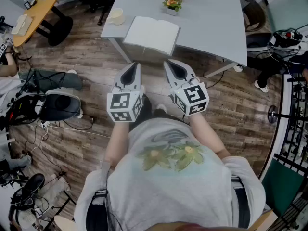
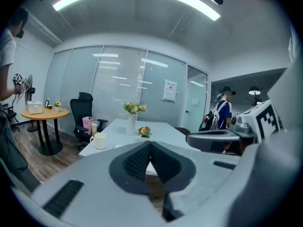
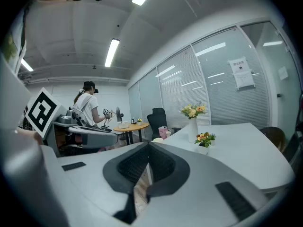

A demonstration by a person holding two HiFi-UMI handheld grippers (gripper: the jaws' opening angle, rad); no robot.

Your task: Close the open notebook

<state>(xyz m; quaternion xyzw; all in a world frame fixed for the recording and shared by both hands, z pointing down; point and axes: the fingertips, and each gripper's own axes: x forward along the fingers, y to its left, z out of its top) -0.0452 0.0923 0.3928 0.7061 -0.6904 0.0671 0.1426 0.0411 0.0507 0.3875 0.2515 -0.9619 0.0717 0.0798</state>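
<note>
The open notebook (image 1: 151, 34) lies at the near edge of the bench (image 1: 211, 18). The left hand-held gripper (image 1: 134, 67) and right hand-held gripper (image 1: 169, 65) hover short of it, jaws pressed together, empty

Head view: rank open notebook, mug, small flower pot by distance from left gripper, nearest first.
1. Open notebook, just ahead of the left gripper, at the near edge of the table.
2. Mug, at its left corner.
3. Small flower pot, farther back, right.
</note>
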